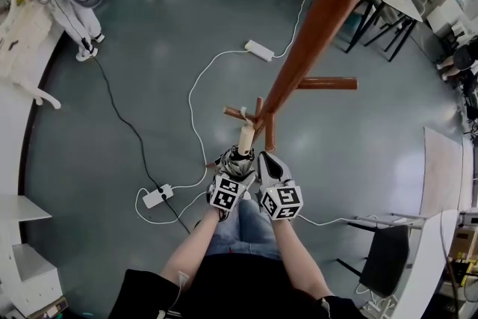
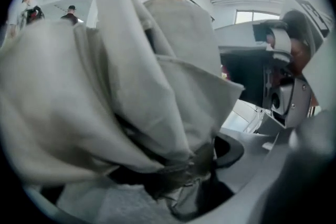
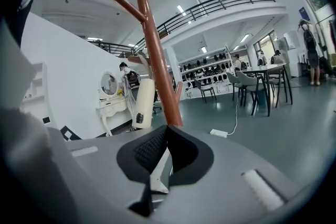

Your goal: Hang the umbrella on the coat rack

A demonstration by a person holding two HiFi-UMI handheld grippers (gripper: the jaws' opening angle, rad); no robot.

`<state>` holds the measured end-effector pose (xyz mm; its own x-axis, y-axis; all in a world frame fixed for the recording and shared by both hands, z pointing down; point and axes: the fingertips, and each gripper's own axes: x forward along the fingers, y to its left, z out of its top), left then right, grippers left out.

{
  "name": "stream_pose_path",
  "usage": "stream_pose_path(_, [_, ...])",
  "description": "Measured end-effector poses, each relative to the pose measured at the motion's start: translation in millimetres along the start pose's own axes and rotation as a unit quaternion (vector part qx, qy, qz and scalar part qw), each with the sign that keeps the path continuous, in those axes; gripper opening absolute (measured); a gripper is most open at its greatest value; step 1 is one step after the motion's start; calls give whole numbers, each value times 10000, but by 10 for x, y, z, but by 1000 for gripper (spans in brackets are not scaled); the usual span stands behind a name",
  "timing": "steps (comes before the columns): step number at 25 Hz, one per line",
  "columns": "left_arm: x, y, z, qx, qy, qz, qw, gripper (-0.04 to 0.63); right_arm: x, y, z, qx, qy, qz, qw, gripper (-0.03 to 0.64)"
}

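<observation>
Presently: umbrella (image 1: 246, 138) at coat rack (image 1: 321, 19), apparently hanging from low peg (image 1: 236, 114). Left gripper (image 1: 237, 158) jaws wide around its fabric; right gripper (image 1: 270, 159) closed, empty. Step: release. Next: withdraw left gripper without snagging cloth.

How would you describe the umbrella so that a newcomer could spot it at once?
Start at the tall reddish-brown coat rack. Close beside it, low down, is the umbrella. Its pale cream handle and grey-white fabric set it apart from the rack's brown wood.
</observation>
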<state>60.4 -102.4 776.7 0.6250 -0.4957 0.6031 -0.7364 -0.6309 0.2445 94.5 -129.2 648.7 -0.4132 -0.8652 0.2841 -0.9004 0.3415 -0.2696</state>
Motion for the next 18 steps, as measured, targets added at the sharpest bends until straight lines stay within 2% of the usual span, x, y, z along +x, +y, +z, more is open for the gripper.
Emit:
stream_pose_path(7, [14,129,-338,-51,299,268,9992,342,-20,-7,-42,6,64,47,10000,6])
stream_pose_path(12, [-10,185,-463,223,476,504,9973,353,6,-12,-47,49,80,61,9999,6])
stream_pose_path(18, [-35,278,-346,76,192,821,9964,350,11,23,-43,87,112,168,9998,9])
